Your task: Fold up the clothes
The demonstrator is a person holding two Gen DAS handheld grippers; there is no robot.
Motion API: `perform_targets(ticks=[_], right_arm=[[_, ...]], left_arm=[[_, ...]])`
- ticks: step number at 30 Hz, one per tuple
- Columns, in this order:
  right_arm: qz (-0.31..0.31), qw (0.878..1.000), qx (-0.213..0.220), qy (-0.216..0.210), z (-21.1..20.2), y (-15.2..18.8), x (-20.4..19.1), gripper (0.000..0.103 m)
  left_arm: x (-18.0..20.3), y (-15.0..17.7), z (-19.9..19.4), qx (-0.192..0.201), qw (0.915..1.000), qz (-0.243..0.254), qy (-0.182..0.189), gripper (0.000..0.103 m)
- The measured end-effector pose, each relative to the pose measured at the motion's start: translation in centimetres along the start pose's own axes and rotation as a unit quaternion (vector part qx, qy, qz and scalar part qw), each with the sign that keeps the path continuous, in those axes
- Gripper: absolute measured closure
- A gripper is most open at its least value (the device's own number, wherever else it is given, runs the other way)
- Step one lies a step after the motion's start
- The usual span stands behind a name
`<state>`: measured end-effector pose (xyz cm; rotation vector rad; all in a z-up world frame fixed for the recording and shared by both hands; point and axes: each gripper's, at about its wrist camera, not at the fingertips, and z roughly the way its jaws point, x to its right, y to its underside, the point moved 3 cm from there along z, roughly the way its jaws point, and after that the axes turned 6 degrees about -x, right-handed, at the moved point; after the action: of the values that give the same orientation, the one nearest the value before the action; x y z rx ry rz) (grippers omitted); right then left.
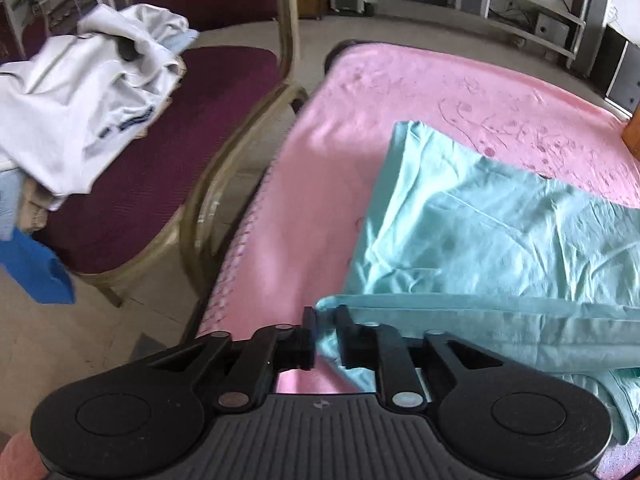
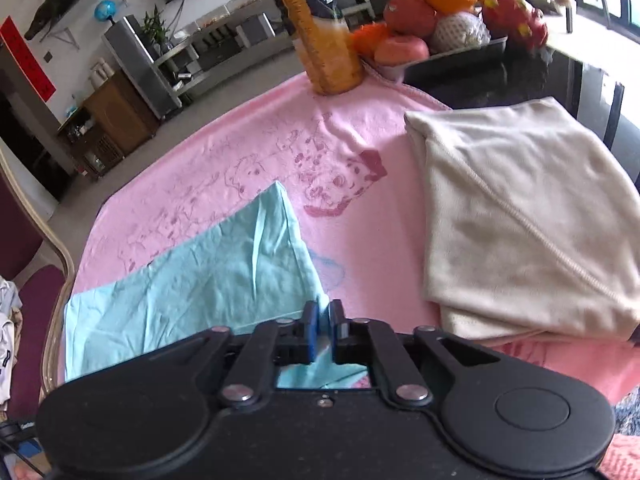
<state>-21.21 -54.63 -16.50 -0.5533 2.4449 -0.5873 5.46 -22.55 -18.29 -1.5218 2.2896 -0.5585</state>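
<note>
1. Teal garment (image 1: 500, 240) lies on the pink cloth (image 1: 360, 120) covering the table, near side, already doubled at least once by the look of its layered edges.
2. Left gripper (image 1: 324, 332): fingers close together with a teal corner pinched between them at the near left edge.
3. Right gripper (image 2: 324, 320): fingers pressed nearly together, teal fabric caught between the blue pads at the near right corner.
4. My read: mid-fold, both near corners held. Next move probably carries both corners far, keeping them level and the edge taut, to land on the far edge.
5. Beige garment (image 2: 532, 220) sits folded on the right of the table, apart from the teal one.
6. White clothes (image 1: 80, 92) are heaped on the chair (image 1: 192, 120) to the left, looking unfolded.
7. Hard to tell: which garment type the teal is, how many layers each pinch holds, and its near edge, hidden under the gripper bodies. Left view is motion-blurred.
</note>
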Motion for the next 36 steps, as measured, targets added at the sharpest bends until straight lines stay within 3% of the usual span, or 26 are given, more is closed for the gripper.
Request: perform_targets(ticks=[1, 4, 6, 11, 15, 21, 29, 33, 36], right_arm=[[-0.003, 1.000, 0.004, 0.003, -0.1, 0.1, 0.0, 0.075], [-0.001, 1.000, 0.021, -0.012, -0.6, 0.1, 0.2, 0.073], [-0.011, 0.999, 0.012, -0.032, -0.1, 0.1, -0.3, 0.073], [-0.077, 0.994, -0.068, -0.049, 3.8, 1.0, -3.6, 0.073], [-0.125, 0.984, -0.120, -0.038, 7.2, 1.5, -6.0, 0.082], [-0.130, 0.982, -0.129, -0.040, 9.6, 1.5, -7.2, 0.083], [-0.125, 0.980, -0.154, -0.025, 11.1, 1.9, -6.8, 0.086], [-0.109, 0.969, -0.215, -0.044, 10.0, 2.6, -6.3, 0.085], [-0.101, 0.948, -0.298, -0.053, 8.2, 4.1, -5.8, 0.085]], left_arm=[[-0.5, 0.3, -0.7, 0.014, 0.9999, -0.007, 0.004, 0.080], [-1.3, 0.5, -2.6, 0.056, 0.9980, -0.021, 0.023, 0.078], [-0.6, 0.1, -3.4, 0.084, 0.9959, -0.005, 0.034, 0.078], [4.6, -1.0, -3.0, 0.095, 0.9878, 0.105, 0.064, 0.071], [8.1, -2.0, 0.0, 0.059, 0.9809, 0.167, 0.081, 0.071], [8.5, -2.6, 3.4, -0.005, 0.9810, 0.133, 0.141, 0.072], [9.3, -1.3, 3.4, -0.009, 0.9771, 0.164, 0.135, 0.072], [9.7, 0.6, 2.0, -0.036, 0.9624, 0.240, 0.123, 0.077], [8.9, 2.3, 0.3, -0.076, 0.9433, 0.293, 0.137, 0.079]])
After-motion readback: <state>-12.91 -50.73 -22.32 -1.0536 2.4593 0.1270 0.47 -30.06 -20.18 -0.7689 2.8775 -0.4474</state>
